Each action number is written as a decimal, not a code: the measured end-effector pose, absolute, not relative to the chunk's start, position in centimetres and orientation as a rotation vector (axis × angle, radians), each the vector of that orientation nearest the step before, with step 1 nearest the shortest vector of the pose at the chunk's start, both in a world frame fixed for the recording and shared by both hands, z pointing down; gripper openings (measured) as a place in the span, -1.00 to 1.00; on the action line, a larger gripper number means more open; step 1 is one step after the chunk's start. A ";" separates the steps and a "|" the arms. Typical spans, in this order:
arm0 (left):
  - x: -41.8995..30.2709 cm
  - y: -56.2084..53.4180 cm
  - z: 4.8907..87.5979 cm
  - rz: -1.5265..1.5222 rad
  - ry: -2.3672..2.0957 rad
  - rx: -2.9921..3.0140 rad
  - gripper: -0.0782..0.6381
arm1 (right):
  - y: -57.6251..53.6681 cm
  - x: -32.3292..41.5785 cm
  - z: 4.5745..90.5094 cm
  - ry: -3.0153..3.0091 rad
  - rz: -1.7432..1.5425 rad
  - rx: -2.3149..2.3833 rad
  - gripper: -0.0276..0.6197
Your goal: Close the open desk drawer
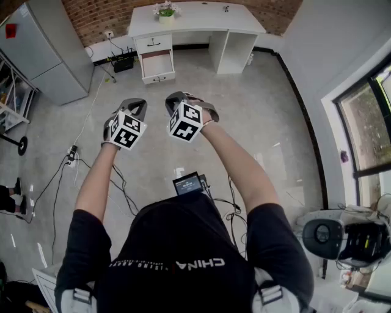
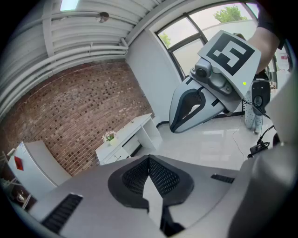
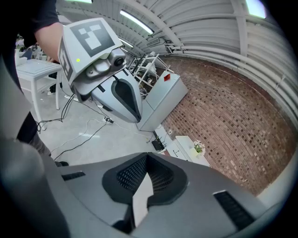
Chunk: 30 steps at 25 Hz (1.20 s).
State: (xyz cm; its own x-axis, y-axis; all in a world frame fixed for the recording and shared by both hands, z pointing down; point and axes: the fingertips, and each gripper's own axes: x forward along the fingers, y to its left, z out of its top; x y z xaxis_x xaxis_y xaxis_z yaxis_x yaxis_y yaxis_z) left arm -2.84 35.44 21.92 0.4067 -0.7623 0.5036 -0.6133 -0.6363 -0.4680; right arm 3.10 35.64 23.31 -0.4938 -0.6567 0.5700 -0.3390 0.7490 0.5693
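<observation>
A white desk (image 1: 195,21) stands against the brick wall far ahead, with a small potted plant (image 1: 166,10) on top. Its lower left drawer (image 1: 157,66) is pulled out; the drawer above it (image 1: 153,43) is closed. I hold both grippers up in the air, side by side, well short of the desk. My left gripper (image 1: 135,105) is shut with nothing between its pads, and my right gripper (image 1: 176,98) is shut and empty too. The left gripper view shows the desk (image 2: 126,136) small in the distance beyond the closed tips (image 2: 149,158). The right gripper view shows the same desk (image 3: 187,149) beyond its closed tips (image 3: 146,157).
A grey cabinet (image 1: 46,52) stands left of the desk, with a shelf rack (image 1: 11,98) nearer. Cables and a power strip (image 1: 72,156) lie on the floor at the left. A small screen device (image 1: 188,183) sits on the floor by my feet. Windows (image 1: 366,122) line the right wall.
</observation>
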 end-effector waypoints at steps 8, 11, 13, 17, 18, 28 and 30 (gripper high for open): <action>-2.5 35.4 22.2 -1.041 1.209 -2.454 -0.75 | 35.5 3.6 23.3 -2.119 -0.493 0.759 -0.87; -2.3 35.5 22.2 -1.043 1.205 -2.455 -0.75 | 35.5 3.7 23.1 -2.131 -0.488 0.767 -0.87; -2.3 35.5 22.3 -1.050 1.199 -2.456 -0.75 | 35.6 3.8 23.1 -2.135 -0.487 0.767 -0.87; -2.2 35.8 22.5 -1.058 1.196 -2.456 -0.75 | 36.0 4.0 23.4 -2.133 -0.486 0.755 -0.86; -2.2 35.8 22.5 -1.057 1.199 -2.457 -0.75 | 36.0 4.0 23.4 -2.132 -0.487 0.753 -0.87; -2.2 36.0 23.0 -1.067 1.202 -2.460 -0.75 | 36.2 3.9 23.6 -2.134 -0.494 0.737 -0.87; -2.1 36.0 23.0 -1.074 1.204 -2.462 -0.75 | 36.2 4.2 23.7 -2.136 -0.493 0.736 -0.87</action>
